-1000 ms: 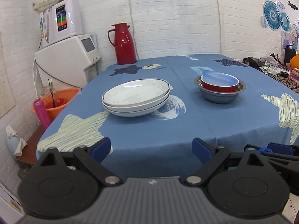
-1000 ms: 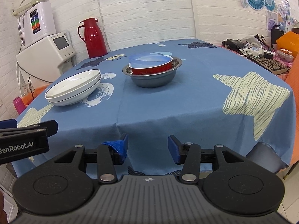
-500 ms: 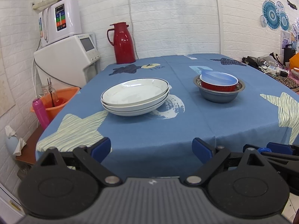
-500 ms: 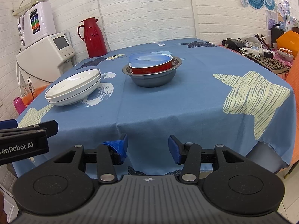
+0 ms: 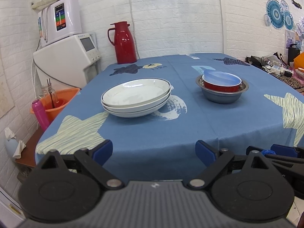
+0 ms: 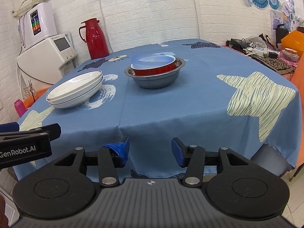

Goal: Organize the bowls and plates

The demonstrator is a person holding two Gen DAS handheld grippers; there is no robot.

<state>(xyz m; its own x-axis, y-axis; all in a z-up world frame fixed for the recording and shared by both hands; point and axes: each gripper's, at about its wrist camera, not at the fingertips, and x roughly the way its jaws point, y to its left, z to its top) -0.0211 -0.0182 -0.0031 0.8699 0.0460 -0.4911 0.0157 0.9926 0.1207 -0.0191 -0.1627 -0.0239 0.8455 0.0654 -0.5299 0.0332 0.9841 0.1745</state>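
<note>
The surface (image 5: 237,125), under a blue cloth with pale star prints, has its near edge running just ahead of both grippers, and a wide bare strip of cloth lies between that edge and the dishes. The right side of the surface is bare too, apart from the big star print. Past the far edge stands a red thermos jug (image 5: 122,42) against the white brick wall, and beyond the left edge sit a white appliance (image 5: 66,64) and an orange bucket (image 5: 57,102).

The left gripper (image 5: 154,151) hangs short of the near edge, its blue-padded jaws spread wide with nothing between them. The right gripper (image 6: 150,150) hangs beside it, also short of the near edge, jaws apart and empty.

The stack of white plates (image 5: 135,97) lies left of the surface's middle, well ahead of the left gripper and slightly to its left. It looks like three shallow plates with thin dark rims, nested evenly. The nested bowls (image 6: 154,70) stand right of the plates and apart from them, ahead of the right gripper: a grey metal bowl outermost, a red bowl inside it, a translucent blue bowl on top, tilted slightly.
</note>
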